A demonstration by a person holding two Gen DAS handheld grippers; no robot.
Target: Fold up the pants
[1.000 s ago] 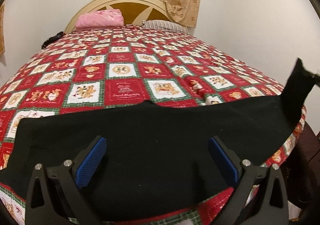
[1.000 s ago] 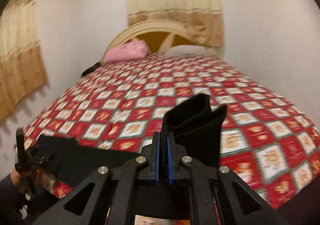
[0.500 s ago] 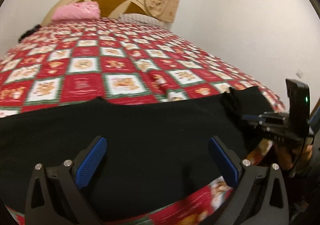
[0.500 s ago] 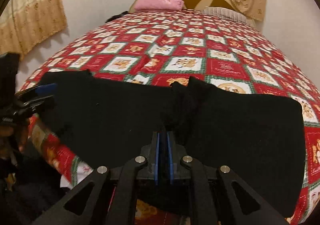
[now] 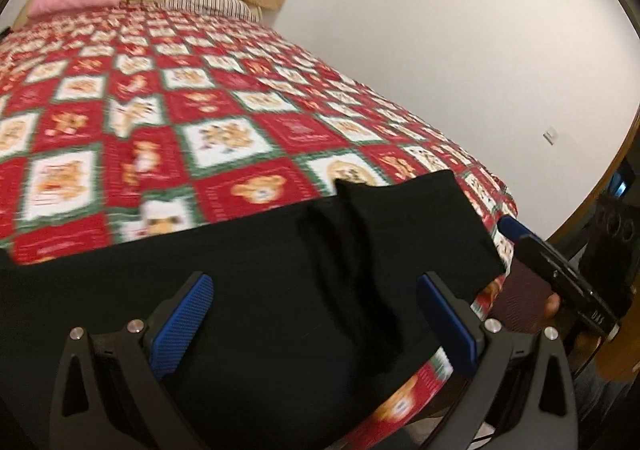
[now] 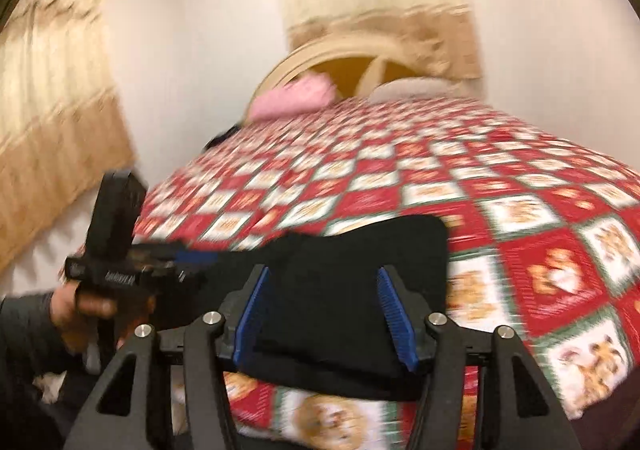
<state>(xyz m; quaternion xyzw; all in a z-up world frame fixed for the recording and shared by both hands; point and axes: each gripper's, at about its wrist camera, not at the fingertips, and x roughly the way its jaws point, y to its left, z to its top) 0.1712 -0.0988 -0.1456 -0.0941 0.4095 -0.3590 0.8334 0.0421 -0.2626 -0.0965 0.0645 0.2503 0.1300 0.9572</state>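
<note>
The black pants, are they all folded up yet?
Not yet. The black pants lie flat across the near edge of the bed, one end laid over. The right gripper has just been opening, nothing pinched; the left gripper is open too. More folds remain.

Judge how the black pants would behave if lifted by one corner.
Probably floppy: the black pants lie flat and crease near the middle. Likely light and sagging, since the cloth follows the bedspread over the edge.

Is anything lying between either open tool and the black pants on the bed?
Nothing visible. The pants lie flat on the quilt, directly ahead of the left tool and the right tool; both are open, the right having just been opening, gripping nothing.
</note>
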